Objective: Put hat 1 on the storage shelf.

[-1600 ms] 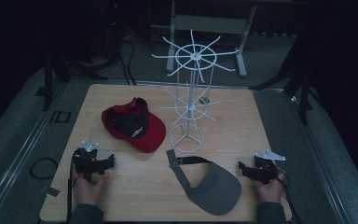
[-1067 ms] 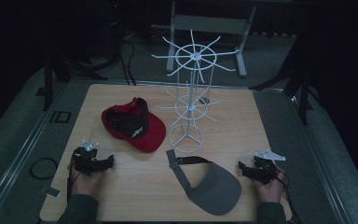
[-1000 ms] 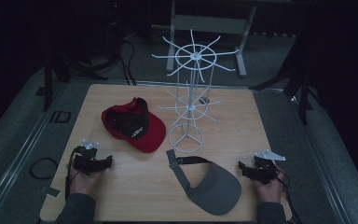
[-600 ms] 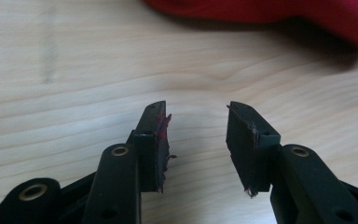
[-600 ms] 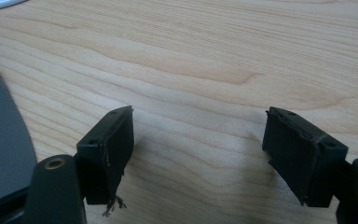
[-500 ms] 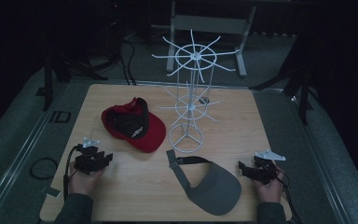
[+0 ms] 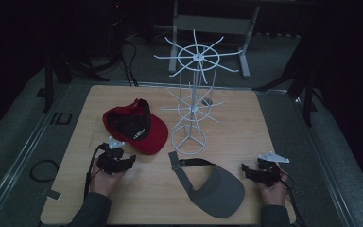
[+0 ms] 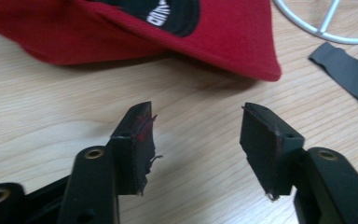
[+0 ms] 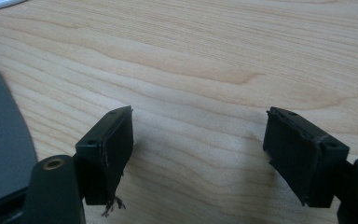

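- work is judged to be at its start: two pieces of headwear lie flat on the table point(image 7: 264, 118), and a white wire rack point(image 7: 192, 106) with bare arms stands behind them, presumably so that they can be hung on it.
- the red cap point(image 7: 133, 125) is seen left of the rack's ring base, crown up and brim toward the person, its brim edge just beside the left gripper point(image 7: 127, 160).
- the left gripper point(image 8: 196, 135) is held low over the wood with its jaws spread wide and nothing between them; the brim point(image 8: 242, 42) lies just ahead of them, so a grasp of that stiff edge is judged to be the next move.
- the brim is likely chosen because it keeps its shape, whereas the soft crown would fold.
- the grey visor point(image 7: 217, 189) lies near the front edge, peak toward the person, strap toward the rack's base.
- the right gripper point(image 7: 246, 172) is rested on the table just right of the visor, jaws point(image 9: 198, 140) likewise wide apart and empty, over bare wood.
- the visor's edge point(image 9: 0, 140) is seen at the left of the right gripper view, near but not touched.
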Demonstrator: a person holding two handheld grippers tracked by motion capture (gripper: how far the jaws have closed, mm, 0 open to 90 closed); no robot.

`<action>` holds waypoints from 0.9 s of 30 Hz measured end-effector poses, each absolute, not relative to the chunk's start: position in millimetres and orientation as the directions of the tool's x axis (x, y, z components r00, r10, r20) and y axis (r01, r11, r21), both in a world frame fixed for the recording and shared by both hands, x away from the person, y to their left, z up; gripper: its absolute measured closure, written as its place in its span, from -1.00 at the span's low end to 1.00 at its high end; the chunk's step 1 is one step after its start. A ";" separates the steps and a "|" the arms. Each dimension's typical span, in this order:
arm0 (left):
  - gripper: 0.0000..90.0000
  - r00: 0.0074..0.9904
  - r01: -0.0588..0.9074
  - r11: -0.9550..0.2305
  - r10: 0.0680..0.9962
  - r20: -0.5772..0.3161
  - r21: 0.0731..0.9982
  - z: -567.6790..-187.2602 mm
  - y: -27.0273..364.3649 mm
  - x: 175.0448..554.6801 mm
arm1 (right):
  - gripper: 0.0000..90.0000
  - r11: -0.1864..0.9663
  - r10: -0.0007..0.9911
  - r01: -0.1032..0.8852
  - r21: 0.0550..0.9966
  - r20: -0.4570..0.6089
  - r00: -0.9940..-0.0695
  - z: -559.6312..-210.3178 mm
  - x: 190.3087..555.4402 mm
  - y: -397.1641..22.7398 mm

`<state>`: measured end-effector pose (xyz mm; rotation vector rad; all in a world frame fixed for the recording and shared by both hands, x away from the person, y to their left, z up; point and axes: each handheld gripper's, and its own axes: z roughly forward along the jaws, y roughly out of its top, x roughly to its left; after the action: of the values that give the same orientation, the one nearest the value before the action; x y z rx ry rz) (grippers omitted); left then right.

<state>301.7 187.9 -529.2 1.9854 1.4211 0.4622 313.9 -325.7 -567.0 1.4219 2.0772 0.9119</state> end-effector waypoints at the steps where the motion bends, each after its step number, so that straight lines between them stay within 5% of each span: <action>1: -0.03 0.352 0.705 -0.206 0.932 -0.083 0.678 -529.2 187.9 301.7 | -0.46 0.246 0.933 0.628 0.738 -0.005 -0.360 -567.0 313.9 -325.7; 11: -0.26 0.334 0.723 -0.140 0.928 -0.165 0.677 -534.6 164.9 315.6 | -0.46 0.245 0.933 0.628 0.739 -0.003 -0.359 -567.0 313.9 -325.6; 14: -0.30 0.298 0.746 -0.058 0.920 -0.256 0.663 -537.5 160.7 326.0 | -0.47 0.245 0.933 0.628 0.739 -0.004 -0.360 -567.0 313.9 -325.7; 27: 0.23 0.242 0.765 -0.001 0.927 -0.286 0.644 -538.1 173.8 331.8 | -0.48 0.247 0.932 0.628 0.738 -0.003 -0.362 -567.0 314.0 -325.6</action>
<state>331.8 173.8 -538.1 1.7976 1.5575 0.2857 314.0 -325.6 -567.0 1.4209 2.0802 0.9134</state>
